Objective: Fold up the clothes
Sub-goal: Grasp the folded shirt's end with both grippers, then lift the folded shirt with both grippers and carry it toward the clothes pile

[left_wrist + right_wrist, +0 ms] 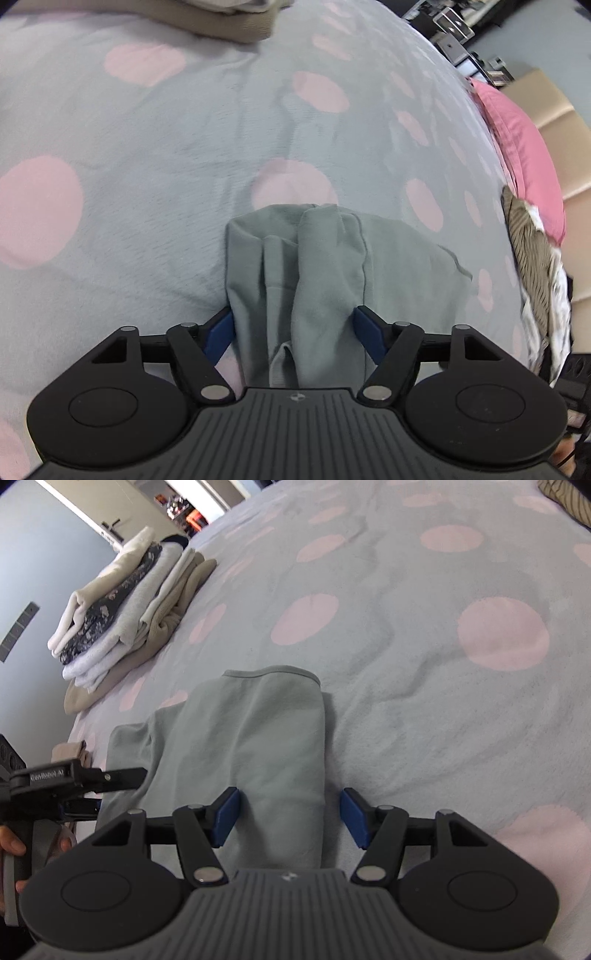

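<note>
A grey-green garment (332, 258) lies bunched in lengthwise folds on the dotted bed cover (147, 147). My left gripper (293, 317) stands wide over its near end. The cloth fills the gap and brushes both blue pads (221, 332), but its folds look loose rather than pinched. In the right wrist view the same garment (258, 731) lies as a flat folded strip. My right gripper (289, 797) is open astride it, with bare gaps beside each pad. The left gripper (122, 773) shows at that view's left edge, low over the garment's other part, held by a hand (11, 849).
A stack of folded clothes (125, 616) sits near the bed's far left edge, and its tan bottom piece (236, 22) shows in the left wrist view. A pink pillow (517, 147) and a heap of striped clothing (532, 266) lie at the right edge. Cardboard boxes (554, 103) stand beyond.
</note>
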Motion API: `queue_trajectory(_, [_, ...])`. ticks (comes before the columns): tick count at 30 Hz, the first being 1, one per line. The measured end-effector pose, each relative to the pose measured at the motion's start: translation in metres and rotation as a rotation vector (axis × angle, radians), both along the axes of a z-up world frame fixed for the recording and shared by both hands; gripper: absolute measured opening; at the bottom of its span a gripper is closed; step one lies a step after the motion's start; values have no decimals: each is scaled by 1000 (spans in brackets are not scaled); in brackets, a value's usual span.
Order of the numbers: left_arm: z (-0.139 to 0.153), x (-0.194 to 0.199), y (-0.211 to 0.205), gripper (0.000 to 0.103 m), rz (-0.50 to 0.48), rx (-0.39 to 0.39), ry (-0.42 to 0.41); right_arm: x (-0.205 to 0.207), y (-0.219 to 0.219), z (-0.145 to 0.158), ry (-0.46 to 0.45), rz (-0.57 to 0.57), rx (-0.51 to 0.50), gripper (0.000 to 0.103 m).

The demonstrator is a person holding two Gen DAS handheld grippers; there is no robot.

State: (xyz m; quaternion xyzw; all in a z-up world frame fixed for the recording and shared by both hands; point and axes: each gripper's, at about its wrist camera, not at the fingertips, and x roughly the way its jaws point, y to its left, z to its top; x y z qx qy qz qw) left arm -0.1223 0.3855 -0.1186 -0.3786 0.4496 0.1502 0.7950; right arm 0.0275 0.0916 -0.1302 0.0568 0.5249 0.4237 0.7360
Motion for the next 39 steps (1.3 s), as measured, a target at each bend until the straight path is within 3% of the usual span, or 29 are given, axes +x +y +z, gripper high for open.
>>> queue_trajectory(5, [4, 3, -6, 46, -40, 38, -13, 3, -1, -2, 6, -11, 45, 41])
queue_trajectory(11, [12, 5, -19, 32, -82, 125, -27, 5, -2, -1, 32, -23, 75, 30])
queue_trajectory(17, [24, 2, -30, 20, -116, 212, -39, 2, -4, 5, 15, -27, 69, 25])
queue_trajectory(28, [59, -22, -48, 14, -115, 321, -107, -16, -6, 36, -76, -6, 104, 21])
queue_trajectory(39, [101, -80, -44, 13, 8, 387, -180, -44, 21, 86, -189, 100, 186, 20])
